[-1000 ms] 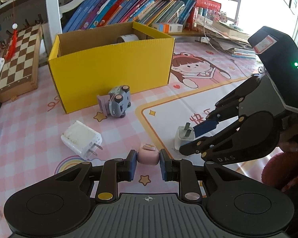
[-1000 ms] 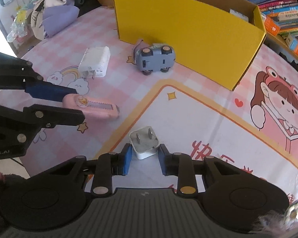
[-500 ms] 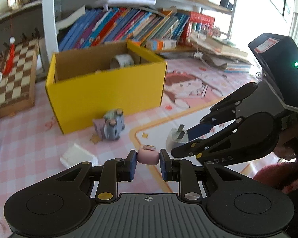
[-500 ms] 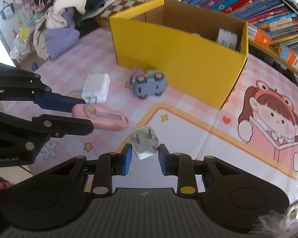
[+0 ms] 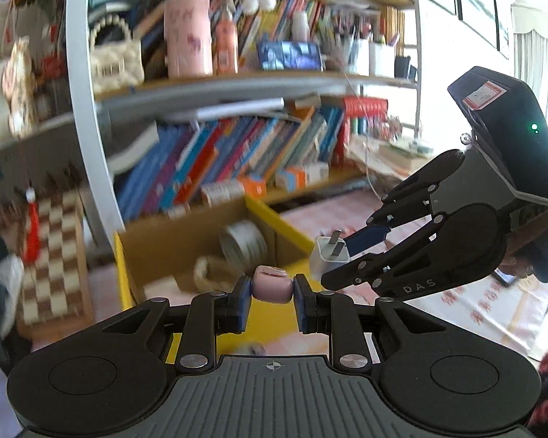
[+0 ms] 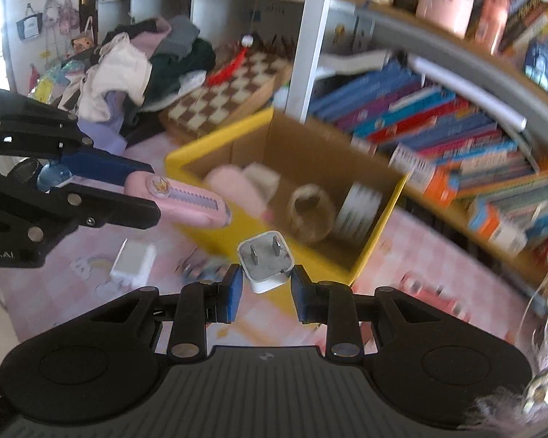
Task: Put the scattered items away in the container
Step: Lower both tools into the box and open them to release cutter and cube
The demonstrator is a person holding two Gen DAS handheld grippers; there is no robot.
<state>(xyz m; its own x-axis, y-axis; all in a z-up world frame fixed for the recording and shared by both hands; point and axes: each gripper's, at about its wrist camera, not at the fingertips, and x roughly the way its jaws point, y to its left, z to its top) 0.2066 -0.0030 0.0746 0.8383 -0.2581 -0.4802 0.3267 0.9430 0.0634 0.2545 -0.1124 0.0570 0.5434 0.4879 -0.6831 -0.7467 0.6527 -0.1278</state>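
Observation:
My left gripper (image 5: 272, 290) is shut on a pink utility knife (image 5: 272, 288), held in the air above the yellow cardboard box (image 5: 122, 273); the knife also shows in the right wrist view (image 6: 186, 202). My right gripper (image 6: 266, 281) is shut on a small white plug adapter (image 6: 265, 264), raised in front of the box's (image 6: 208, 235) near wall; the adapter also shows in the left wrist view (image 5: 328, 255). The box holds a tape roll (image 6: 358, 210), a brownish ring (image 6: 308, 213) and pink and white soft items (image 6: 233, 186).
A white charger (image 6: 133, 262) and a blurred blue-grey toy car (image 6: 204, 270) lie on the pink mat before the box. A chessboard (image 6: 230, 85) and a clothes pile (image 6: 142, 62) sit at the left. A bookshelf (image 5: 237, 153) stands behind the box.
Both grippers lifted their items off the mat and moved up toward the box; the views now look down into its open top.

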